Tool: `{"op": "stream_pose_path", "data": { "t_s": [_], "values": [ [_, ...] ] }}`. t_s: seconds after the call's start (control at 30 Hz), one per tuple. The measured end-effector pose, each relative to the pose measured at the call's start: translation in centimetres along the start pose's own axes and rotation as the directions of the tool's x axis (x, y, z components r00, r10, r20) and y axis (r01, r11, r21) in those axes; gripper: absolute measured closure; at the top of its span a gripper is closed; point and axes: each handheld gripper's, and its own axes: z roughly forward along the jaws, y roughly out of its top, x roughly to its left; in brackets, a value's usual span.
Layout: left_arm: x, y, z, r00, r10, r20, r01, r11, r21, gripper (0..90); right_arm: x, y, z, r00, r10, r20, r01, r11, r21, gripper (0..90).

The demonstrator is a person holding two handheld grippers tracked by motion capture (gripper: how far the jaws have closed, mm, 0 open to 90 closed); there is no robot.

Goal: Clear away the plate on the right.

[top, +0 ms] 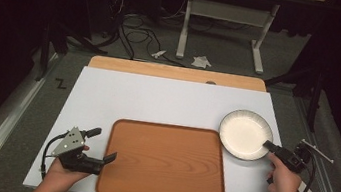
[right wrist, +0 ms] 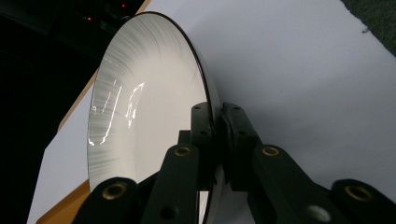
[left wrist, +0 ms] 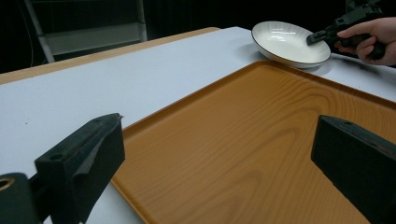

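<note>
A white shallow plate (top: pixel 244 134) with a dark rim rests on the white table top, just off the far right corner of a wooden tray (top: pixel 164 161). My right gripper (top: pixel 268 144) is shut on the plate's near right rim. In the right gripper view its pads (right wrist: pixel 218 135) pinch the thin edge of the plate (right wrist: pixel 144 93). My left gripper (top: pixel 105 144) stands open at the tray's left edge, nothing between its fingers. The left gripper view looks across the bare tray (left wrist: pixel 243 140) between its wide-apart jaws (left wrist: pixel 219 158) to the plate (left wrist: pixel 285 42) and the right gripper (left wrist: pixel 312 39).
A white sheet (top: pixel 157 104) covers the table, with a strip of bare wood (top: pixel 177 72) along the far edge. Behind the table are a grey floor, cables and a metal stand (top: pixel 223 27). The tray carries nothing.
</note>
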Motion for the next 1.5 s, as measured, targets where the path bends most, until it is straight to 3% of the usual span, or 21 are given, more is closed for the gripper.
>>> {"op": "stream_pose_path", "data": {
  "t_s": [0.37,0.8,0.93,1.27,1.5],
  "values": [
    [0.0,0.2,0.3,1.0000,0.002,0.008,-0.002,0.9999,-0.013,3.7,0.1,0.1,-1.4,0.9992,-0.009,-0.040,0.007,0.999,-0.037,85.2],
    [0.0,0.5,0.7,0.9986,0.026,-0.046,-0.027,0.9993,-0.027,0.3,1.5,-0.5,-2.3,0.9939,-0.061,-0.092,0.059,0.998,-0.017,85.3],
    [0.0,0.5,0.7,0.9987,0.023,-0.046,-0.024,0.9994,-0.024,0.3,3.0,-1.0,-1.6,0.9881,-0.072,-0.136,0.075,0.997,0.013,85.4],
    [0.2,0.4,1.1,0.9988,0.030,-0.039,-0.030,0.9995,-0.008,0.3,6.6,-1.7,-0.3,0.9736,-0.122,-0.193,0.136,0.989,0.061,85.4],
    [0.1,0.4,1.1,0.9988,0.031,-0.038,-0.032,0.9994,-0.011,0.3,9.0,-2.6,0.6,0.9619,-0.177,-0.208,0.201,0.975,0.097,85.3]
  ]
}}
